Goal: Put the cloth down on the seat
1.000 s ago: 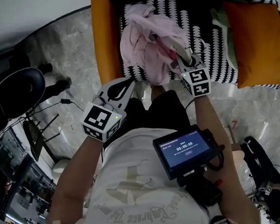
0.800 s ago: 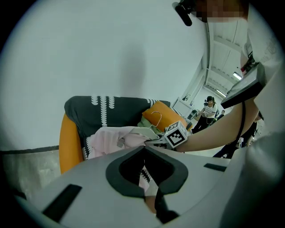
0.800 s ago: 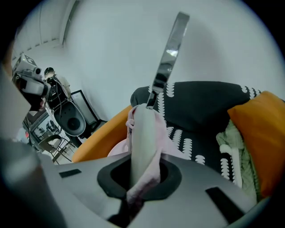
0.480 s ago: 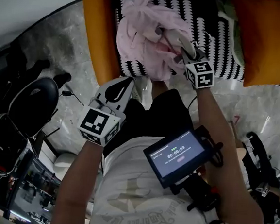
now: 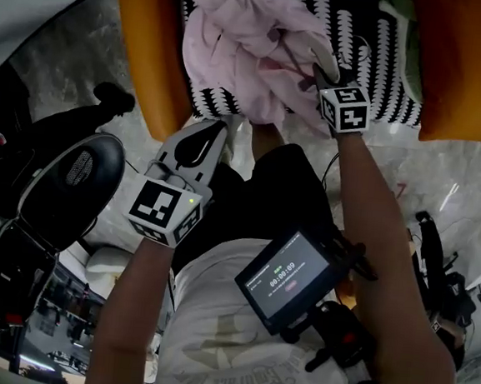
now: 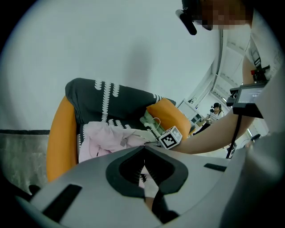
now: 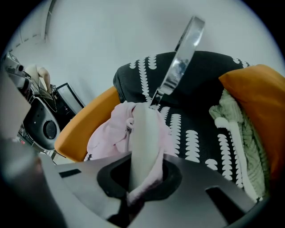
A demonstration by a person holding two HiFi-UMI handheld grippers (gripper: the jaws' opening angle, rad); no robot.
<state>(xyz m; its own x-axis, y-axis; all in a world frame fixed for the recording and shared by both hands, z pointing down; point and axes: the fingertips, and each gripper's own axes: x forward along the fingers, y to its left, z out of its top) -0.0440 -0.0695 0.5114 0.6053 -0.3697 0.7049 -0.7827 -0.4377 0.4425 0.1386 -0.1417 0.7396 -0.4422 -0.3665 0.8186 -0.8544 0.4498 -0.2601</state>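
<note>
Nearest the camera, a small lit screen (image 5: 288, 271) hangs at the person's chest over a white shirt (image 5: 211, 335). Just beyond it, the left tool (image 5: 223, 129) points down toward the front of the armchair, above the marble floor (image 5: 59, 71). Its own view shows the jaws shut tip to tip with nothing caught between them. Farther out, the right tool (image 5: 293, 48) reaches onto the seat (image 5: 376, 82), which wears a black cover with rows of white marks. Its jaws stand narrow, pinched on a fold of the pink cloth (image 5: 237, 44), and the right gripper view shows the fabric running back between them. The rest of the cloth lies in a crumpled heap on the front of the seat, against the orange arm (image 5: 144, 53) at the picture's left. Its lower edge seems to hang over the seat's front. Across the seat an orange cushion (image 5: 464, 73) leans, and a pale green knitted thing (image 7: 240, 129) lies just beside it. Behind the armchair's dark back stands a plain light wall (image 7: 111, 35).
</note>
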